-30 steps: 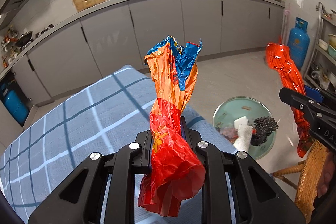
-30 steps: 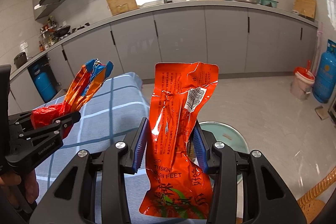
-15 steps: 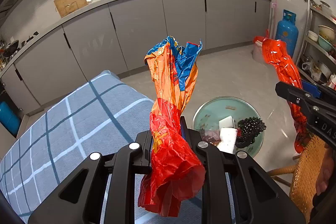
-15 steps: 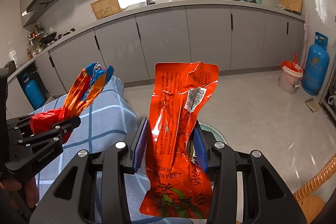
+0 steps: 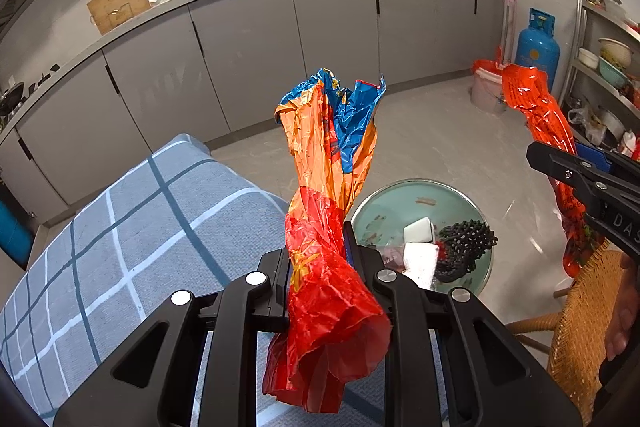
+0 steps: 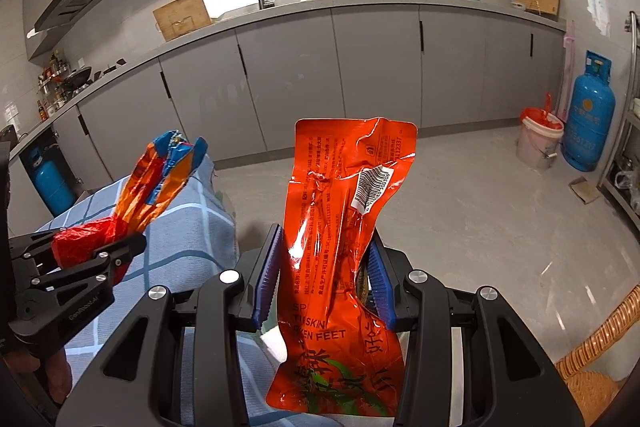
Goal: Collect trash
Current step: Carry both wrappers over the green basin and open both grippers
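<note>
- Left gripper (image 5: 316, 247): closed tight on a crumpled orange, red and blue foil snack wrapper (image 5: 332, 163), which is pinched at its twisted waist and held upright above the edge of a blue-grey checked tablecloth (image 5: 132, 227).
- Right gripper (image 6: 322, 275): its blue ribbed pads (image 6: 267, 279) are closed on a flat glossy orange-red food pouch with a barcode label (image 6: 344, 203); the pouch stands up between them and its printed lower end hangs free below.
- Pale green round basin (image 5: 400, 199): set on the floor below and between the two grippers, already holding white scraps and a black mesh piece (image 5: 466, 247).
- Risk, early release: either piece is light and broad, so a drop from this height is likely to drift and land on the floor or the cloth.
- Risk, snagging: the wrapper's flared lower end may cling to a pad when let go.
- Risk, alignment: in the right wrist view the basin is hidden behind the pouch, so aim there seems uncertain.
- Risk, collision: a woven wicker chair (image 5: 580, 307) stands just beside the basin.
</note>
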The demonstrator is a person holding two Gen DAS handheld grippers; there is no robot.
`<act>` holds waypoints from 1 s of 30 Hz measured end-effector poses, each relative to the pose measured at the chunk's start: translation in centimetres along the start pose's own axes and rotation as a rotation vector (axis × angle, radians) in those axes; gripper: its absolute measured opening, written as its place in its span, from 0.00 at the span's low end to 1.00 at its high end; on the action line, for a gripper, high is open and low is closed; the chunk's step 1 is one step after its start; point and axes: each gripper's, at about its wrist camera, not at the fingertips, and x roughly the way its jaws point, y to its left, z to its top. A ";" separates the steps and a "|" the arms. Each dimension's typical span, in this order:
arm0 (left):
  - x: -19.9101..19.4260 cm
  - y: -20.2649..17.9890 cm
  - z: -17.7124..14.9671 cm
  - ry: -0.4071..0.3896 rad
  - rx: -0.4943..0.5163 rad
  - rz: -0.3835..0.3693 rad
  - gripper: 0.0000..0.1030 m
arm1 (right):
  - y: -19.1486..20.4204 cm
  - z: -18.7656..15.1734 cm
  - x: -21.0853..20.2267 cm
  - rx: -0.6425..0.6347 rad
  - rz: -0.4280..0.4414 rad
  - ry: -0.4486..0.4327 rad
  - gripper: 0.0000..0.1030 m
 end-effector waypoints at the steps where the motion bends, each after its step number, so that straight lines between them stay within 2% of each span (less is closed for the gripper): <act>1: 0.0 -0.1 0.1 -0.002 0.002 -0.001 0.20 | -0.3 0.0 0.0 0.007 -0.004 0.001 0.41; 6: 0.6 -0.9 0.6 -0.009 0.010 -0.012 0.20 | -1.1 -0.1 0.3 0.023 -0.019 0.005 0.41; 16: 3.4 -3.2 0.4 0.047 0.042 -0.048 0.20 | -2.5 -0.8 2.6 0.062 -0.007 0.049 0.41; 30: 6.7 -3.7 0.0 0.117 0.041 -0.061 0.20 | -3.0 -0.9 5.5 0.071 0.032 0.093 0.41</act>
